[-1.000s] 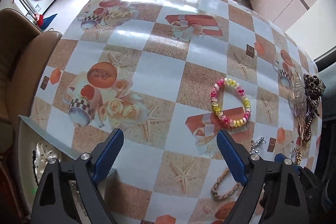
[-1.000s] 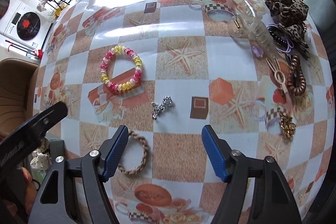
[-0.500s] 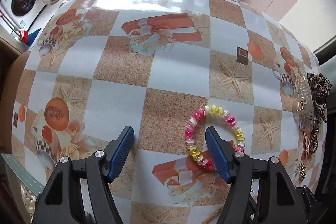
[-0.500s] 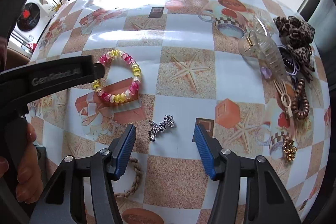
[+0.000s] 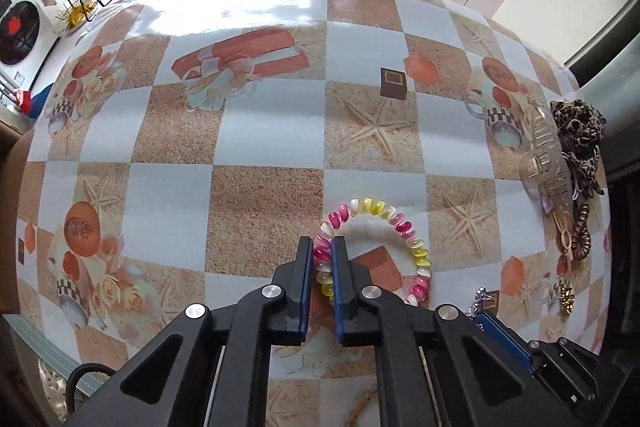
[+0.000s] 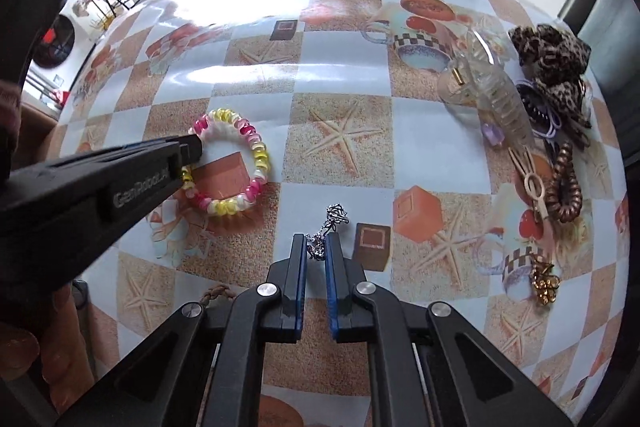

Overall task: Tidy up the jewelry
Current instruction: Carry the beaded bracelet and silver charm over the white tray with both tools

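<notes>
Broadly, a wide tabletop (image 5: 272,147) under a checked cloth printed with starfish and cups, jewelry and hair things scattered over its near and right-hand parts. Next in size, the left hand-held gripper (image 5: 323,263), jaws just closed, pads pressing on the near-left arc of the pink, yellow and white bead bracelet (image 5: 404,227), rest of the loop lying flat on the cloth; seen from the right wrist, the same left gripper (image 6: 192,151) reaching in from the left edge onto that bracelet (image 6: 256,155). Alongside, the right hand-held gripper (image 6: 316,255), jaws likewise just closed, clamped on the near end of the crumpled silver chain (image 6: 334,215), far end resting on the cloth. Off to the right, well apart: a leopard scrunchie (image 6: 552,55), a clear claw clip (image 6: 496,95), a brown coil hair tie (image 6: 564,191), a small gold piece (image 6: 544,283); nearest the cameras, a braided tan bracelet (image 6: 218,293), half hidden. For the lift, probably best straight up and slow with both, firm grip kept, beads liable to roll out of flat pads, chain liable to slide through a thin bite; worth checking each piece hangs free before carrying. No box or tray in view, so destination impossible to tell.
</notes>
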Demonstrator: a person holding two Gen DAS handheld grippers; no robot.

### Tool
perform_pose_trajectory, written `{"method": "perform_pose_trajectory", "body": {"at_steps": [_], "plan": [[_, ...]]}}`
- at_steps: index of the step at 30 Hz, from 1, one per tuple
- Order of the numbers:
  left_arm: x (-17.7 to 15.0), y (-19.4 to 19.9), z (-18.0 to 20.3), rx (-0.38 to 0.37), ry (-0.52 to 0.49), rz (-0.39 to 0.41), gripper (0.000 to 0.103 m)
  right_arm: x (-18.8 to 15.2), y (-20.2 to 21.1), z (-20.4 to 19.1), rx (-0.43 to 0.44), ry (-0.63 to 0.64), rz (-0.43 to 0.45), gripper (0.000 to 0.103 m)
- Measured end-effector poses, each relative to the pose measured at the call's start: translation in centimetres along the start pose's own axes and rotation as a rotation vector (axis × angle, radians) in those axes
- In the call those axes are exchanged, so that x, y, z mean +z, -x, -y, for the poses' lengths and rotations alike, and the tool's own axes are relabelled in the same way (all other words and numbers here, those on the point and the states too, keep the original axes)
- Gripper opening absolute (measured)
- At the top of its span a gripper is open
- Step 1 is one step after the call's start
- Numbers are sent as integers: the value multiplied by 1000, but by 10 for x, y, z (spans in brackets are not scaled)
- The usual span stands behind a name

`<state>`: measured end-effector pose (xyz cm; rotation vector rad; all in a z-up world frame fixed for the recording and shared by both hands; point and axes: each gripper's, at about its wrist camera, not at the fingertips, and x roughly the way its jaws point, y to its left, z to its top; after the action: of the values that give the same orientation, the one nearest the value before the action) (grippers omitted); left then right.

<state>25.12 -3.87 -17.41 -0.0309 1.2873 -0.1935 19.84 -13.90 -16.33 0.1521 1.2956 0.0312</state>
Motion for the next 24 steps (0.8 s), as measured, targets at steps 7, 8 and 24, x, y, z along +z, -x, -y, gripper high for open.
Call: {"method": "perform_pose_trajectory", "body": {"at_steps": [7,8,24], "plan": [[-10,30,-3,-22,2,31,12,-6,18,19,66,-40,-18,9],[-11,34,-3,-25,1,35,12,-7,21,21,75,-45,-20,9],[-60,106,-17,-45,8,76,12,-31,80,11,132,-58,-19,9]]}}
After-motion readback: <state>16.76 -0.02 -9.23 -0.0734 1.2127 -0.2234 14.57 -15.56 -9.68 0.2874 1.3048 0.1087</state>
